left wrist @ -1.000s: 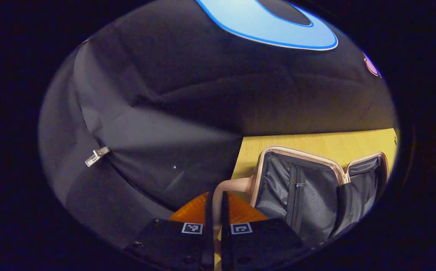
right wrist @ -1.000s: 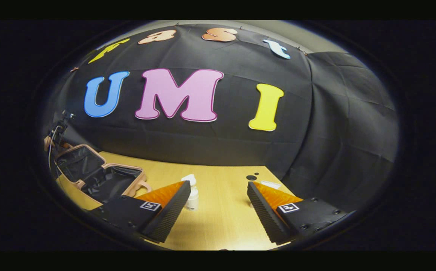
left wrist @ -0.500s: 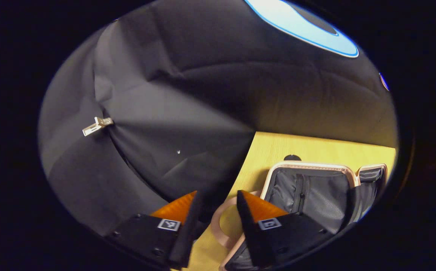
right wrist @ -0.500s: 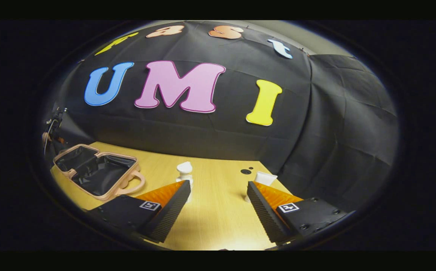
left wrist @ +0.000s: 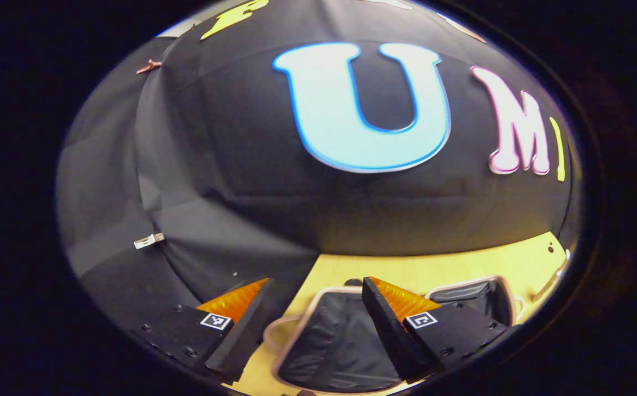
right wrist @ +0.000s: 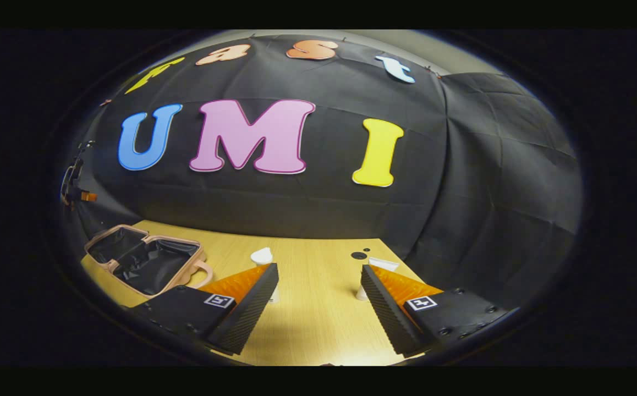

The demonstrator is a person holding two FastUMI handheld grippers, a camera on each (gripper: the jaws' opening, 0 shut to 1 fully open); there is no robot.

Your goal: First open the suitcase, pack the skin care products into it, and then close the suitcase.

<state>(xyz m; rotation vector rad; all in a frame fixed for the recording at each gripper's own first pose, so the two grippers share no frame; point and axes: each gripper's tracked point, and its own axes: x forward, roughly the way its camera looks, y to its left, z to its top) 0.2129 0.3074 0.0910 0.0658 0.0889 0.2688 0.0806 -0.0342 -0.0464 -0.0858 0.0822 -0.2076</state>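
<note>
The pink suitcase [left wrist: 329, 344] lies open flat on the wooden table [right wrist: 318, 330], its black lining facing up. My left gripper [left wrist: 313, 330] hovers open just above the nearer half, holding nothing, with the pink handle [left wrist: 274, 330] below its fingers. In the right gripper view the suitcase [right wrist: 142, 261] sits at the far left. My right gripper [right wrist: 316, 308] is open and empty over the table. A white pump bottle [right wrist: 262, 257] stands partly behind its left finger. A white tube [right wrist: 376, 265] stands partly behind its right finger.
Black cloth walls close off the back and right of the table. A small dark hole [right wrist: 358, 255] marks the tabletop near the tube. The table's left edge runs beside the suitcase [left wrist: 307, 269]. Bare wood lies between the suitcase and the bottle.
My left gripper was shut on the suitcase handle, then opened, let it go and tilted upward. The suitcase lid went down from half-raised to flat. The right gripper stayed open, shifting only slightly.
</note>
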